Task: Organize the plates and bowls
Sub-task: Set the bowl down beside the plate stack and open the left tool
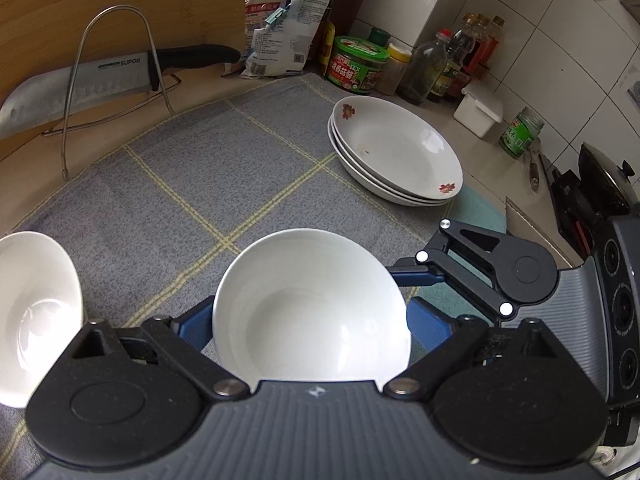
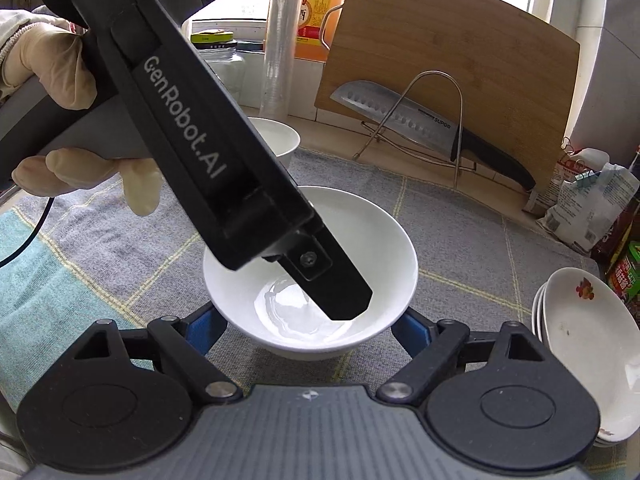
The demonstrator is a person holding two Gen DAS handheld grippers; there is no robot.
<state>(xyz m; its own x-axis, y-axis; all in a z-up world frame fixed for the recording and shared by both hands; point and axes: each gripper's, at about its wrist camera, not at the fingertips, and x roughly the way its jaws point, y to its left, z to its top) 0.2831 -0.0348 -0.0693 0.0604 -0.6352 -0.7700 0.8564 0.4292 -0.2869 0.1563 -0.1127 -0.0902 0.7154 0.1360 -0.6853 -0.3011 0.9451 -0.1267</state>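
A white bowl (image 1: pixel 312 308) stands on the grey checked cloth (image 1: pixel 192 176). My left gripper (image 1: pixel 310 326) is wide open with its blue fingers on either side of the bowl. My right gripper (image 2: pixel 310 328) is also open around the same bowl (image 2: pixel 360 248), fingers at both sides. The left gripper's black body (image 2: pixel 192 152) hangs over the bowl in the right wrist view; the right gripper's linkage (image 1: pixel 480 268) shows in the left wrist view. A second white bowl (image 1: pixel 32 312) stands at the left. A stack of three flowered plates (image 1: pixel 396 152) sits at the right.
A cleaver (image 1: pixel 76 88) rests in a wire rack against a bamboo cutting board (image 2: pixel 448 52). Sauce bottles, jars and bags (image 1: pixel 360 64) line the tiled wall. A stove with a pan (image 1: pixel 604 176) is at the far right. A gloved hand (image 2: pixel 52 68) holds the left gripper.
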